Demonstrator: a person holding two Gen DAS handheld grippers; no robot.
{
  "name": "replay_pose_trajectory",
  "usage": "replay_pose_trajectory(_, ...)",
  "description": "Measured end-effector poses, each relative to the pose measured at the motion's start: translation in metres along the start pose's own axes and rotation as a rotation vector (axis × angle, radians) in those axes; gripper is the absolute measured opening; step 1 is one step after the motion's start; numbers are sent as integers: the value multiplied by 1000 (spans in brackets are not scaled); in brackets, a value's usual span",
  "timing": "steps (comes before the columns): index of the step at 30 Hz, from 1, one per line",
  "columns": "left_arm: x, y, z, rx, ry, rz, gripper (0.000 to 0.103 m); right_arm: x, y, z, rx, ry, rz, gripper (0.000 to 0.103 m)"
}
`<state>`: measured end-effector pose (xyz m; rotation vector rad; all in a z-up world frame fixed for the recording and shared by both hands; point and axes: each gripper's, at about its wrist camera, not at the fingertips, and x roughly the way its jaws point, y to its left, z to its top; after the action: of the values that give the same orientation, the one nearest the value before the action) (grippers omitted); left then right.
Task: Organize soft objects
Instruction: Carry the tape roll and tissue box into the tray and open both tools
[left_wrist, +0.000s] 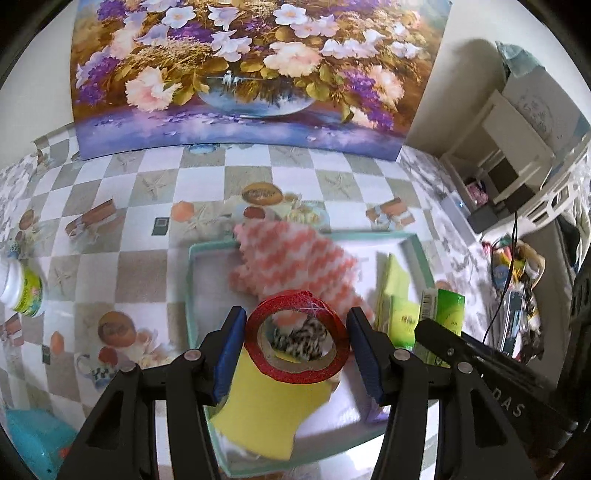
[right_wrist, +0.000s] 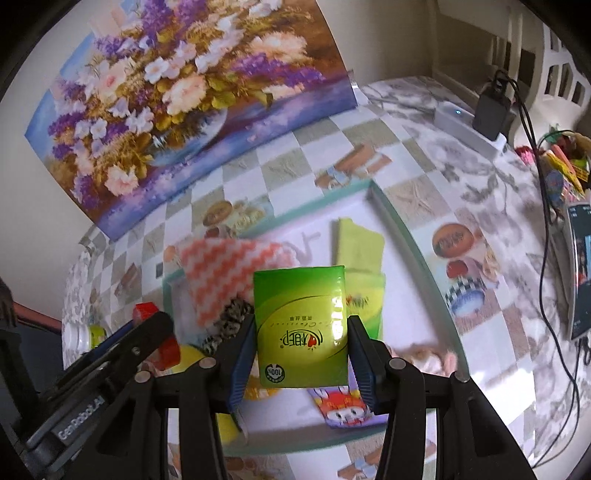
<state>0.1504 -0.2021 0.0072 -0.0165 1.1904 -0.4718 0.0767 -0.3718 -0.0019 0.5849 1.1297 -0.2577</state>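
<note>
My left gripper is shut on a red glitter tape roll and holds it above a teal-rimmed white tray. My right gripper is shut on a green tissue pack over the same tray. In the tray lie a pink-and-white zigzag cloth, a yellow sponge, a black-and-white fuzzy piece, a folded green cloth and a cartoon-print pack. The right gripper and its pack show at the right of the left wrist view.
A flower painting leans on the wall at the table's back. A white-and-green bottle stands at the left, a blue object at the near left. A power strip with charger, cables and a phone lie at the right.
</note>
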Motion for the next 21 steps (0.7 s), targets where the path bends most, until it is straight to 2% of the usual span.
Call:
replay_pose_trajectory(6,24,1,7,-12,21,-14,58,11,-7,10,22,0,6,51)
replay_pose_trajectory(12,42,-2,5,-8,60,-21,58,33,-11,9,18,58,-21,51)
replay_pose_trajectory(16,49,1,3,-12,80,-15,58,48,-14,4,23,96,-28,51)
replay_pose_trajectory(21,49,5,3,-28,86,-22,58,52,-13,2,14,100,-34,51)
